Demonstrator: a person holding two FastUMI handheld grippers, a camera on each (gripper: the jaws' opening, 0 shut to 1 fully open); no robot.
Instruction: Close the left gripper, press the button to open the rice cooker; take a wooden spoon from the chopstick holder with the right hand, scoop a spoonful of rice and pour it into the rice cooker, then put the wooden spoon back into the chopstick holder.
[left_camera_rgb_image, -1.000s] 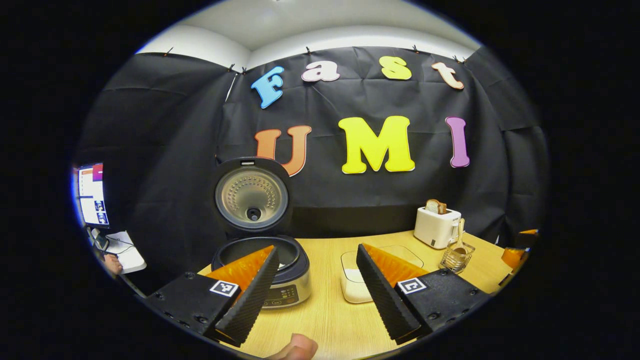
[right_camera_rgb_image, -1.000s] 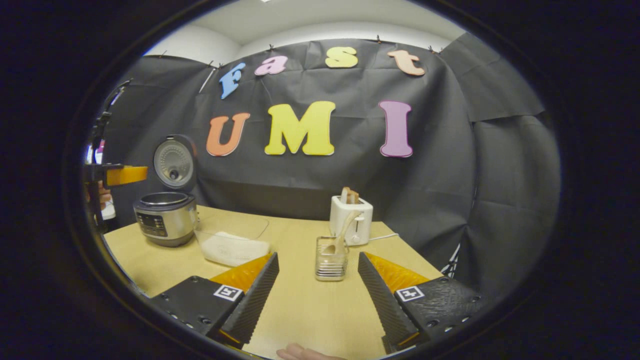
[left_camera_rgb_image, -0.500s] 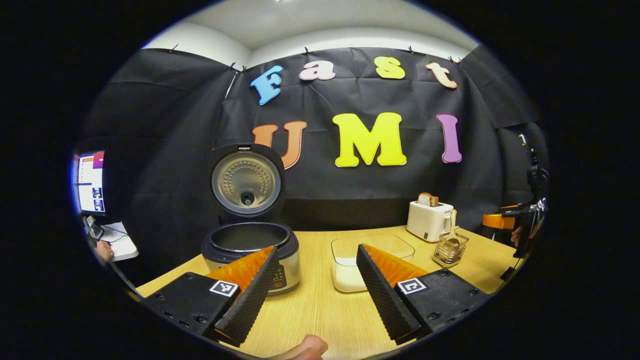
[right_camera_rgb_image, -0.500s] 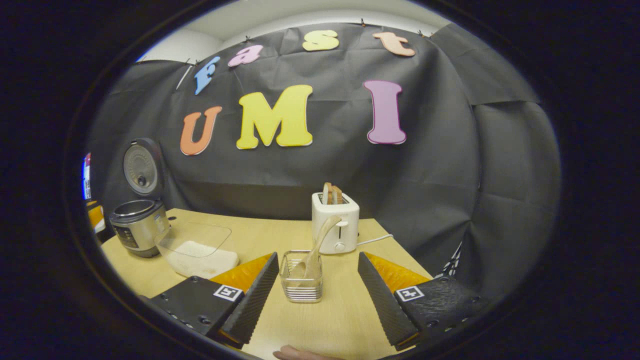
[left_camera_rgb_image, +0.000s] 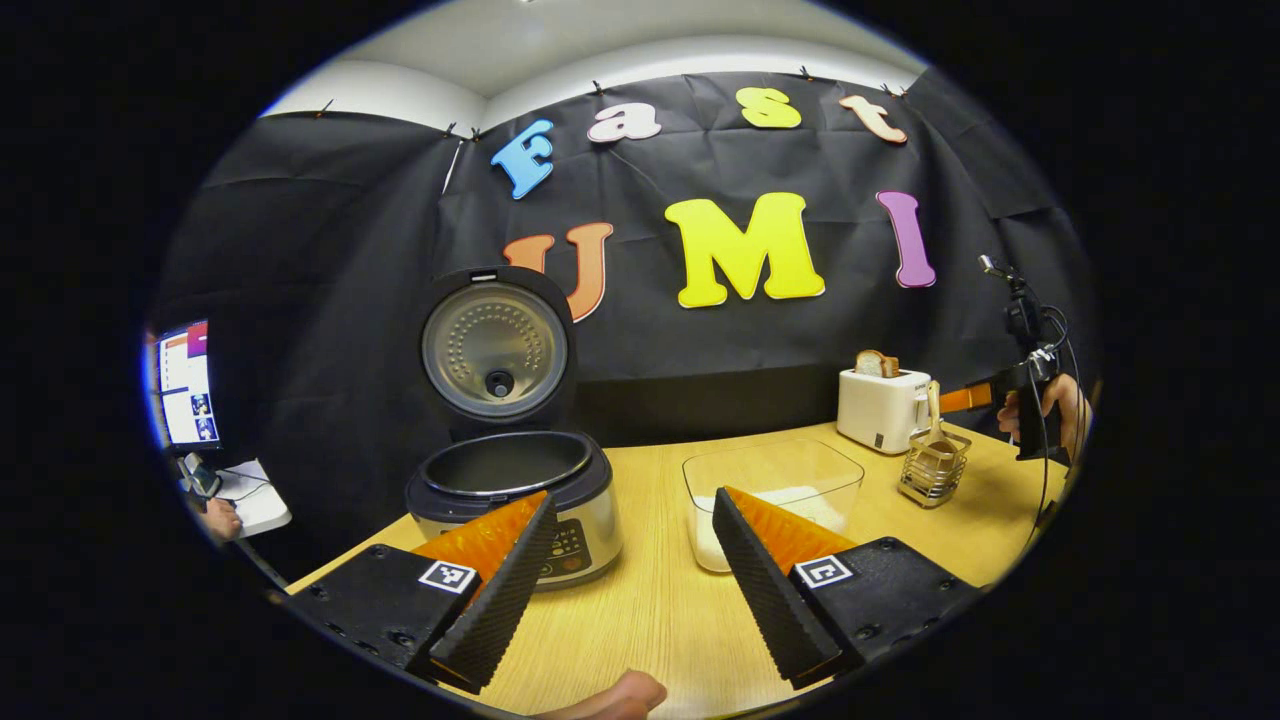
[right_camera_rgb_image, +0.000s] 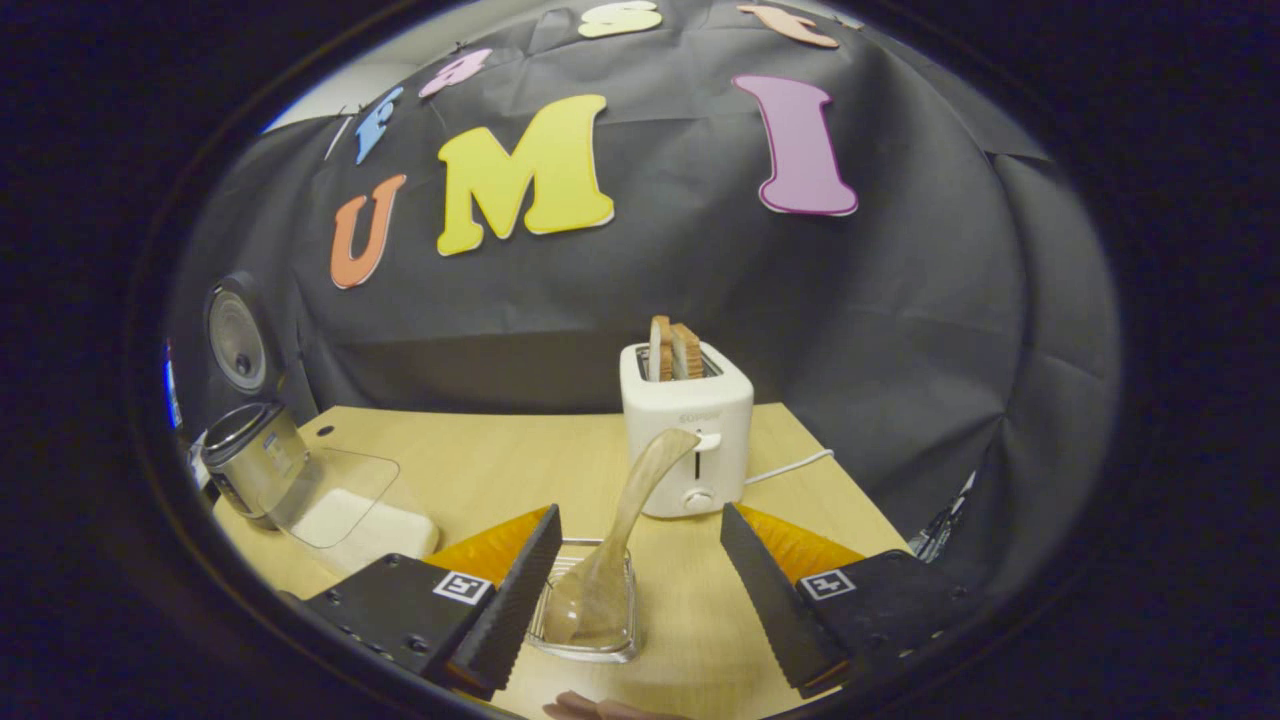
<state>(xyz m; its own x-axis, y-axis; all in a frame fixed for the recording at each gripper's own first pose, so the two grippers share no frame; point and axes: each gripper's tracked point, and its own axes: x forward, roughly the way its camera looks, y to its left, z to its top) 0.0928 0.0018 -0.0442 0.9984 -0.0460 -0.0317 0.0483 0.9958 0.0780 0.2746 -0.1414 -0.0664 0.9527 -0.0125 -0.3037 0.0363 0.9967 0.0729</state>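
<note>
Reaching for the wooden spoon (right_camera_rgb_image: 640, 500), we are bringing the right gripper (right_camera_rgb_image: 635, 600) up to the chopstick holder (right_camera_rgb_image: 590, 640) — its fingers are standing wide apart, one on each side of the holder, and touching nothing. The holder is sitting on the table (right_camera_rgb_image: 480, 470) right between the fingertips, just in front of the toaster (right_camera_rgb_image: 690, 430). The spoon is standing in it bowl-down, its handle rising and leaning up and to the right in the right gripper view, toward the toaster. That long axis is the thing we are judging by: the handle is running roughly upright through the gap, so the fingers are likely to close across it from the sides, above the holder's rim.

We are holding the left gripper (left_camera_rgb_image: 630, 590) well away from the spoon, its fingers also apart and empty, hovering over the table in front of the rice cooker (left_camera_rgb_image: 515, 495), whose lid (left_camera_rgb_image: 495, 350) is standing open. The clear container of rice (left_camera_rgb_image: 770, 490) is lying between cooker and holder. In the left gripper view the holder (left_camera_rgb_image: 932, 470) is far off to the right, with the right gripper (left_camera_rgb_image: 965, 400) just beside it — so the right hand is clearly the nearer one for the grasp.
</note>
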